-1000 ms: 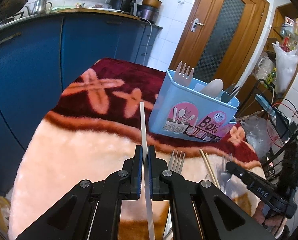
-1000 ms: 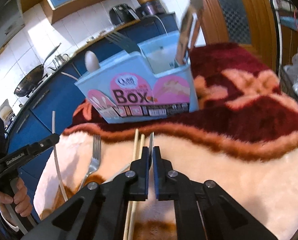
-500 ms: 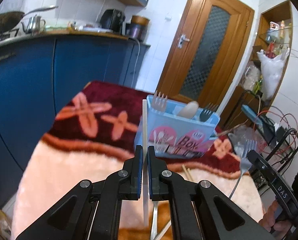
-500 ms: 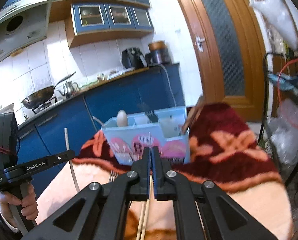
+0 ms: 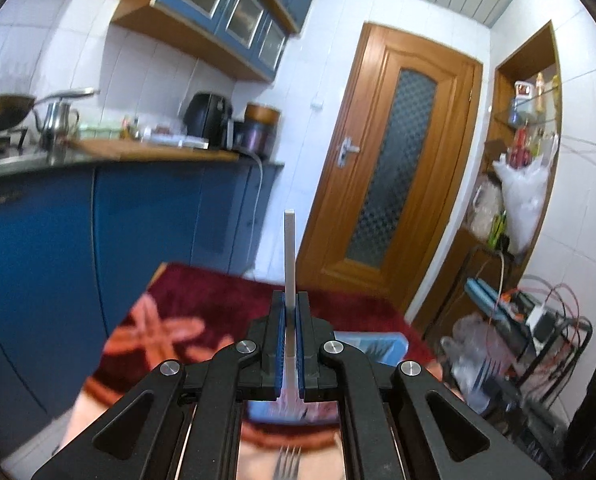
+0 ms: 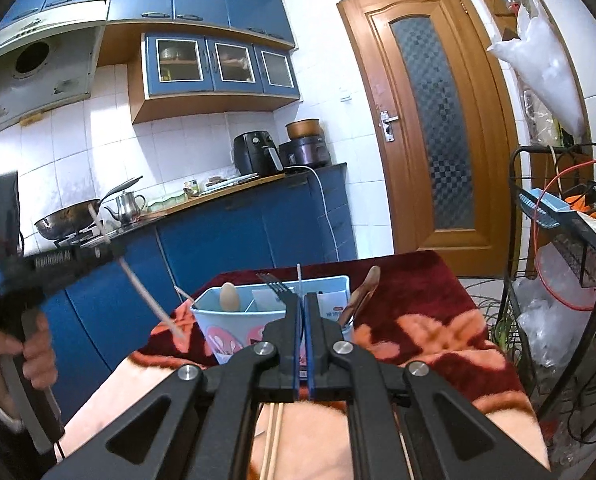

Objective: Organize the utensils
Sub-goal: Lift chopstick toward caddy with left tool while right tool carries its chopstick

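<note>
the light blue plastic utensil box [image 6: 234,330] with pink oval pictures on its front stands on the dark red end of a fluffy red and peach blanket [image 6: 413,320], at about twelve o'clock from the right gripper. in its compartments stand a beige rounded spoon end [image 6: 229,297] at the box's ten o'clock, a dark metal fork [image 6: 274,282] with tines up near the middle, and a brown wooden utensil [image 6: 362,293] leaning out at two o'clock.

the black left gripper [image 5: 290,312] has its blue-lined jaws pressed together on a thin white chopstick [image 5: 290,252], which sticks straight up toward twelve o'clock past the tips. in the right wrist view the same stick slants down toward five o'clock from the gripper, held in a person's hand [image 6: 36,354] at nine o'clock, well apart from the box.

the black right gripper [image 6: 301,312] is also clamped shut, on a thin pale stick-like handle whose tip [image 6: 298,280] shows above the jaws; what it belongs to i cannot tell. two pale wooden chopsticks [image 6: 273,440] lie on the peach part of the blanket at six o'clock below it. a blurred silver fork [image 5: 288,462] lies on the blanket at six o'clock in the left view.
</note>
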`<state>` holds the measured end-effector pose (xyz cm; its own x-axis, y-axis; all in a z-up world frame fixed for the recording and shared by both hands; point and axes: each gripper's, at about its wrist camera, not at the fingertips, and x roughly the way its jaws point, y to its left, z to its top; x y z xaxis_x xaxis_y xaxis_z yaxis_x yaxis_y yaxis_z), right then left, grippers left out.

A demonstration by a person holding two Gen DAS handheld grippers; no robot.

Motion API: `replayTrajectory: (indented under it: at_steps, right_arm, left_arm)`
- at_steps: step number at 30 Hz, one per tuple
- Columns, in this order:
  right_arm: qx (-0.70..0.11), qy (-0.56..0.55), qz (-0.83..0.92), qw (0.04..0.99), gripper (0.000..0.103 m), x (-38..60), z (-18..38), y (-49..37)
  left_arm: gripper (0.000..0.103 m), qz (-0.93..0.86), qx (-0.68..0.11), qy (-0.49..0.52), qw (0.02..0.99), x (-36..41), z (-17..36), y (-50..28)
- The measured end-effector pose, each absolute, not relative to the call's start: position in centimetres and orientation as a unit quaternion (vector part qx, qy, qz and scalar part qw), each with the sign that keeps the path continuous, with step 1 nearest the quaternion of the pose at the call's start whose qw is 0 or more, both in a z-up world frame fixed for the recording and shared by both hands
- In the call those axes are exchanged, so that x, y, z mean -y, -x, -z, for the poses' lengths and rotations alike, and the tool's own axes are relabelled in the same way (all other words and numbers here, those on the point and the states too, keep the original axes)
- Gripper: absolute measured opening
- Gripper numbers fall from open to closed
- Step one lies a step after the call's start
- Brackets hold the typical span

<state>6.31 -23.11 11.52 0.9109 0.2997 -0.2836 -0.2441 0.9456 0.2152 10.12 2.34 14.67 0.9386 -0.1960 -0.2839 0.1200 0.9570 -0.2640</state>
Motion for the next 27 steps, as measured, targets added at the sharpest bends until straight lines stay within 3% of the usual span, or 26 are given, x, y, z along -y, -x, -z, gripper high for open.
replayTrajectory:
  at_steps: [11,27]
  right_arm:
    - [-0.151,-0.082,-0.125,0.977,0.004,24.0,-12.0,-6.1]
    - [-0.084,-0.009,-0.047,0.995,0.004,22.3,-16.8,-10.5]
  left_arm:
    - [0.004,0.066,-0.124,0.099,0.985,0.2,-15.1,-14.0]
    - [0.004,0.062,-0.188,0.075,0.977,0.9,-9.1,-18.5]
